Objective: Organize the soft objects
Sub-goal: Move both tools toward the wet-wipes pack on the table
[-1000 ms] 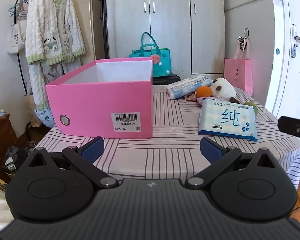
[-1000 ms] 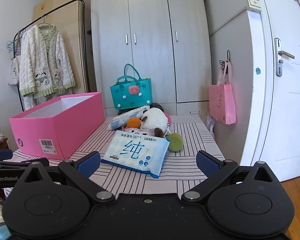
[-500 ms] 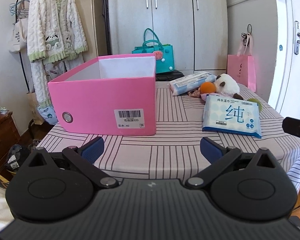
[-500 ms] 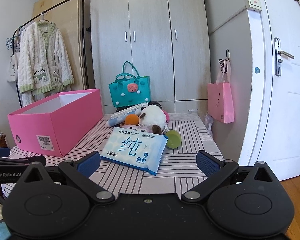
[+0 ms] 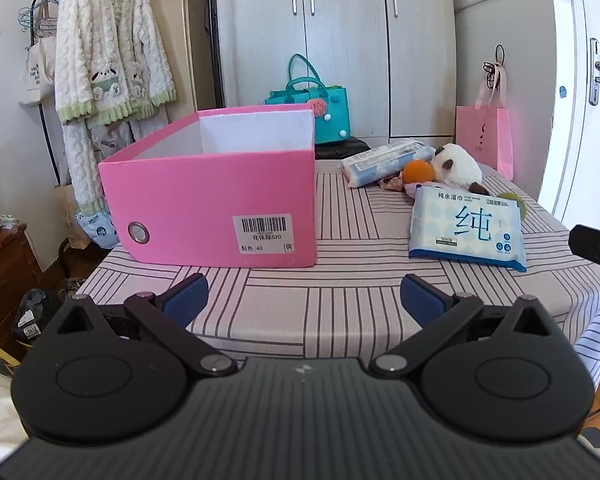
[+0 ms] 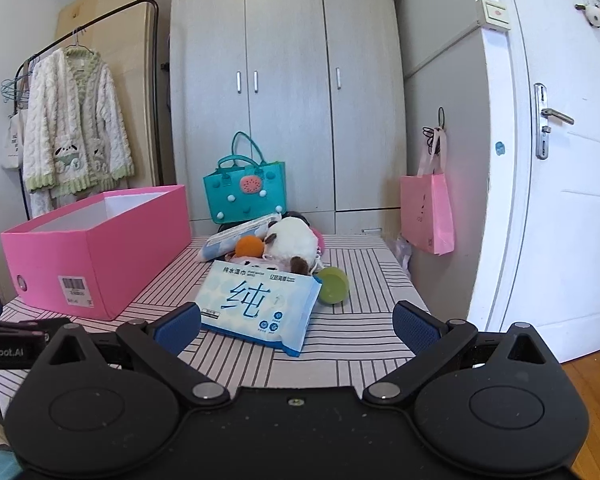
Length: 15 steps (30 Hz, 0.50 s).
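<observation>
Both grippers had edged closer to the table since the earlier frames. The left gripper (image 5: pixel 303 294) and right gripper (image 6: pixel 296 325) stood with jaws spread wide, holding nothing.

The wet-wipe pack (image 6: pixel 257 303) lay flat at 12 o'clock from the right gripper; behind it the white plush toy (image 6: pixel 291 241), orange ball (image 6: pixel 249 246) and green ball (image 6: pixel 333 285) touched in a cluster. The pink box (image 5: pixel 216 200) sat open at 11 o'clock from the left gripper.

Likely risks: the slick pack slipping from a shallow pinch, or a nudged green ball rolling off the table (image 6: pixel 352 332).
</observation>
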Motion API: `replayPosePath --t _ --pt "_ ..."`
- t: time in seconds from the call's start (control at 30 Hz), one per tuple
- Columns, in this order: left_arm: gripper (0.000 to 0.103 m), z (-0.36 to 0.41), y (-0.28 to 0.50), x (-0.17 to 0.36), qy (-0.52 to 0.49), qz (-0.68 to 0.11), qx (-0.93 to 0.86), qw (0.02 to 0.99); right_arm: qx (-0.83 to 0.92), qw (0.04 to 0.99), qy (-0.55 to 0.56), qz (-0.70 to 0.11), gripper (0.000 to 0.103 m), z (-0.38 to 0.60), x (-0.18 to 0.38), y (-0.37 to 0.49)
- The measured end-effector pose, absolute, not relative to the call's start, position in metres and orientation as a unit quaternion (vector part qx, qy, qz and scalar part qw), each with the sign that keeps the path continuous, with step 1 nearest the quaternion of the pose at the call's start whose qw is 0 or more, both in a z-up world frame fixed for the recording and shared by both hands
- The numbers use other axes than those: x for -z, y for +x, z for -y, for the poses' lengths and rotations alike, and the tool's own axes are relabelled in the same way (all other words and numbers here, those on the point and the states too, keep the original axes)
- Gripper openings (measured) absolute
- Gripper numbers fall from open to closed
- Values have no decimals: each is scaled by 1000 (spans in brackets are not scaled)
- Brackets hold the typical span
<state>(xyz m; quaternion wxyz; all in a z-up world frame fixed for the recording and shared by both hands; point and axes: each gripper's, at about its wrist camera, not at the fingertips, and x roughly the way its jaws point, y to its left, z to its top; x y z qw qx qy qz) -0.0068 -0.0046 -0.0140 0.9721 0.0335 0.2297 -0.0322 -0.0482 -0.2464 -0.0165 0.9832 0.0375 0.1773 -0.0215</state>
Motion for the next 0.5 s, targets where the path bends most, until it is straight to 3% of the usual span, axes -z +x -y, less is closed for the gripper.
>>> replayPosePath --t 0.5 --pt "103 3 -5 15 37 -233 30 971 19 983 37 -180 103 244 20 -47"
